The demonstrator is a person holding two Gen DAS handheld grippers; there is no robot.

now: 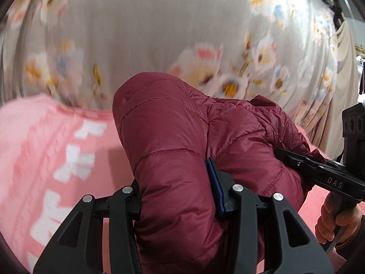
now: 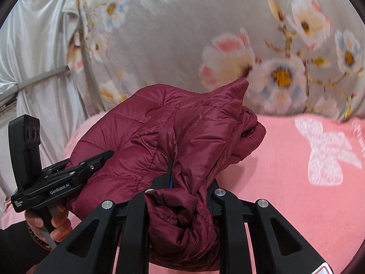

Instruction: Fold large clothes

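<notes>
A maroon quilted puffer jacket point(image 1: 173, 137) is bunched up and held above a pink bedspread point(image 1: 45, 150). My left gripper point(image 1: 178, 196) is shut on a thick fold of the jacket. My right gripper point(image 2: 182, 182) is shut on another bunched fold of the jacket point(image 2: 182, 132). Each gripper shows in the other's view, the right gripper point(image 1: 319, 171) at the right edge and the left gripper point(image 2: 68, 175) at the lower left, both clamped on the jacket's sides. The fingertips are buried in fabric.
The pink bedspread point(image 2: 285, 182) has white printed patterns. A grey floral curtain point(image 1: 159, 34) hangs behind the bed. A plain pale drape point(image 2: 34, 57) hangs at the left in the right wrist view.
</notes>
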